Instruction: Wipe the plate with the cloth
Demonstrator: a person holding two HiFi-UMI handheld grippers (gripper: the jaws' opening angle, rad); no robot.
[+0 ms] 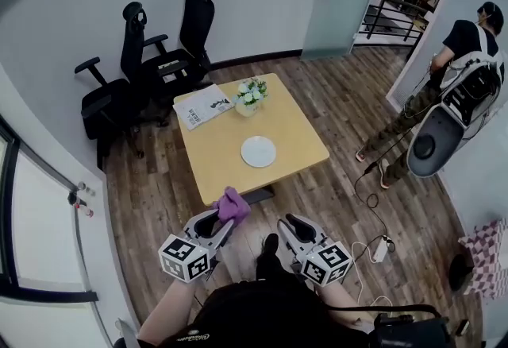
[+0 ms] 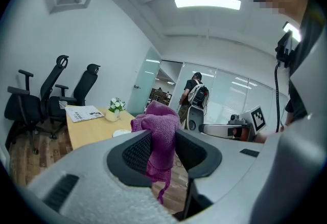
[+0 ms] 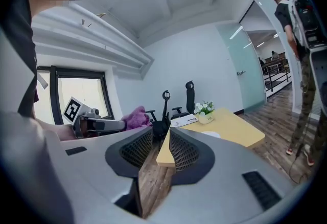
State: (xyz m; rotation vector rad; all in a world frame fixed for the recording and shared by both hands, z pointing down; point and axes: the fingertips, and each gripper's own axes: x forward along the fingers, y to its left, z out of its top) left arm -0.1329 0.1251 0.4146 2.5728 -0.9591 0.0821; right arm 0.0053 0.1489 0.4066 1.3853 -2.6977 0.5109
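Note:
A white plate [image 1: 258, 152] lies on the yellow table [image 1: 295, 129], near its front edge, well ahead of both grippers. The purple cloth [image 1: 232, 204] is bunched between the jaws of my left gripper [image 1: 221, 218], which is shut on it; in the left gripper view the cloth [image 2: 159, 136] rises above the pads and a tail hangs below. My left gripper hovers just off the table's near edge. My right gripper [image 1: 290, 225] is held beside it over the floor, its jaws [image 3: 161, 149] a narrow gap apart with nothing between them.
A small pot of white flowers [image 1: 250, 96] and a printed sheet [image 1: 202, 106] sit at the table's far side. Two black office chairs [image 1: 139, 68] stand by the far left wall. A person with a backpack [image 1: 452, 76] stands at right. Cables [image 1: 373, 247] lie on the floor.

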